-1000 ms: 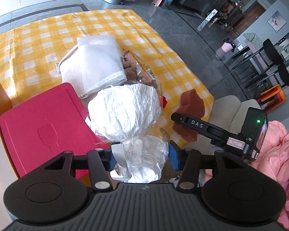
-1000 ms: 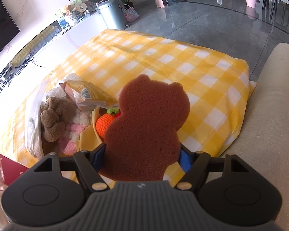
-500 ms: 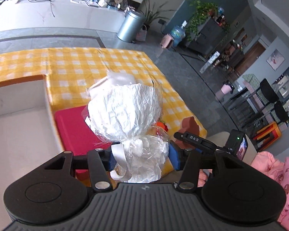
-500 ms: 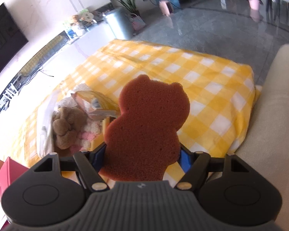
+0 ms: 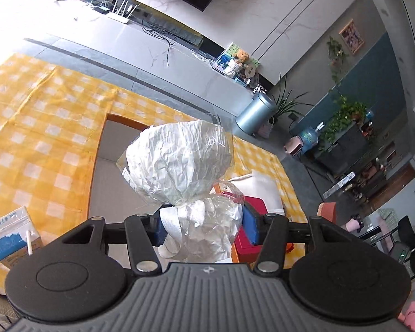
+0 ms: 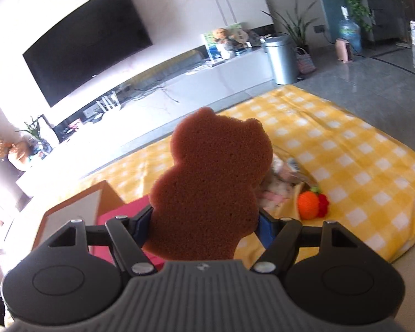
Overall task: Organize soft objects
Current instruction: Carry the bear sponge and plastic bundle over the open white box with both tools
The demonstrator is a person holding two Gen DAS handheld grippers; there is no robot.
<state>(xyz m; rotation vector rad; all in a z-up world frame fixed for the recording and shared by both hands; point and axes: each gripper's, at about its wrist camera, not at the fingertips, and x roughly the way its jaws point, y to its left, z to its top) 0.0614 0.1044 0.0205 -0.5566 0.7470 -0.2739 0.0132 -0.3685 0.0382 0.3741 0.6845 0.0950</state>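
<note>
Left wrist view: left gripper (image 5: 202,228) is clamped on the knotted neck of a clear bag of crumpled white paper (image 5: 179,163), blue pads pressing the twist from both sides, jaws roughly mid-width. Grabbing the neck makes sense, since it's the one firm spot and the puffy body hangs free ahead of the fingers. The bag sits in the air above the grey-lined, orange-walled box (image 5: 108,166) on the yellow checked cloth (image 5: 36,127), so my read is that the box is the drop target. A milk carton (image 5: 12,239) stands just beside the box and a red lid (image 5: 254,210) lies behind the bag. Right wrist view: right gripper (image 6: 204,228) is closed on the lower body of a brown bear-shaped sponge (image 6: 215,182), jaws fairly wide because the sponge is broad, and the foam looks barely squashed. The sponge is held upright above the cloth, with the box corner (image 6: 96,196) lower left. A crocheted orange (image 6: 308,204) rests on the cloth, well right of the sponge.
</note>
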